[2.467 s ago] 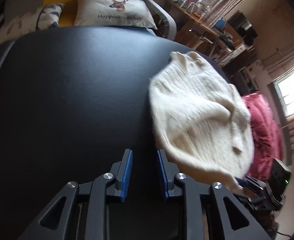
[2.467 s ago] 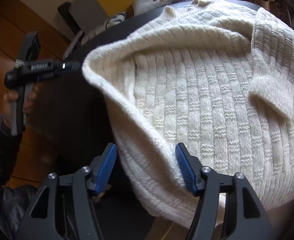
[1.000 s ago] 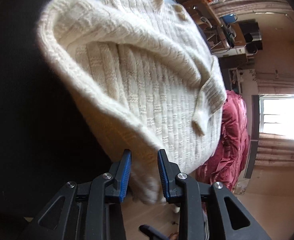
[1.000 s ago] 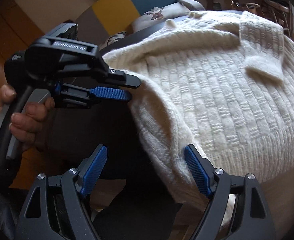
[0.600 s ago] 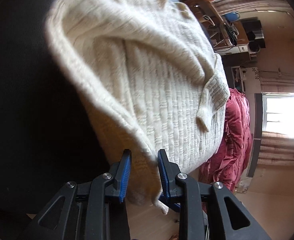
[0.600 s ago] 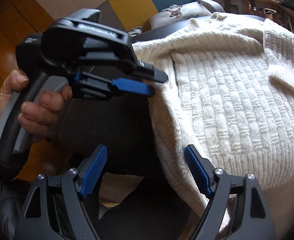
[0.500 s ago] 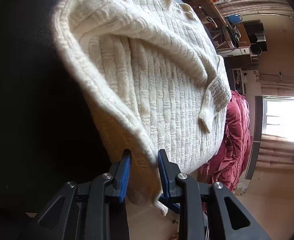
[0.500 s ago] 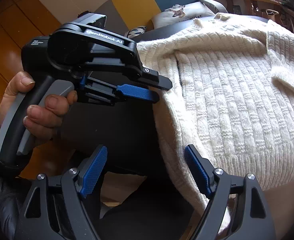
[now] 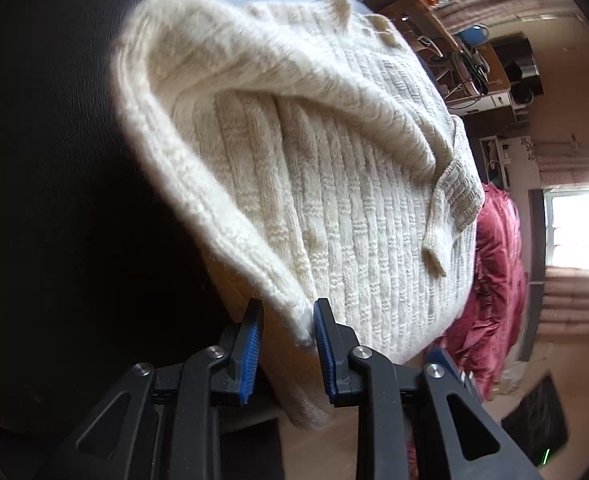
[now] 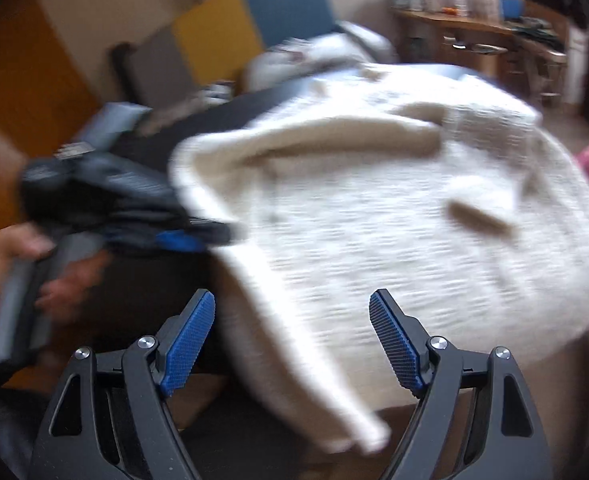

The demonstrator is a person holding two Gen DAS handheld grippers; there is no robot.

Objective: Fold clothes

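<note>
- The black leather-like table top [image 9: 54, 160] carries everything; my left camera shows its bare dark surface stretching wide to the left of the garment, while my right camera shows only a dark strip of it [image 10: 230, 112] behind the knit.
- The cream ribbed knit sweater [image 9: 334, 200] lies on the table's right part, with its near portion hanging over the near edge; its thick left hem is rolled up into a ridge. My right view [image 10: 414, 240] is blurred, yet it shows the sweater spilling down past the edge towards me.
- Only my left camera shows the crimson quilted cloth [image 9: 502, 280] heaped beyond the table's right side.
- My right gripper [image 10: 292, 344] is spread wide, blue pads on either side of the hanging hem, touching nothing I can see.
- My left gripper [image 9: 286, 344] has its pads close about the sweater's hem corner; whether they actually pinch it I cannot tell. My right camera alone shows my hand [image 10: 54, 280] around its handle.
</note>
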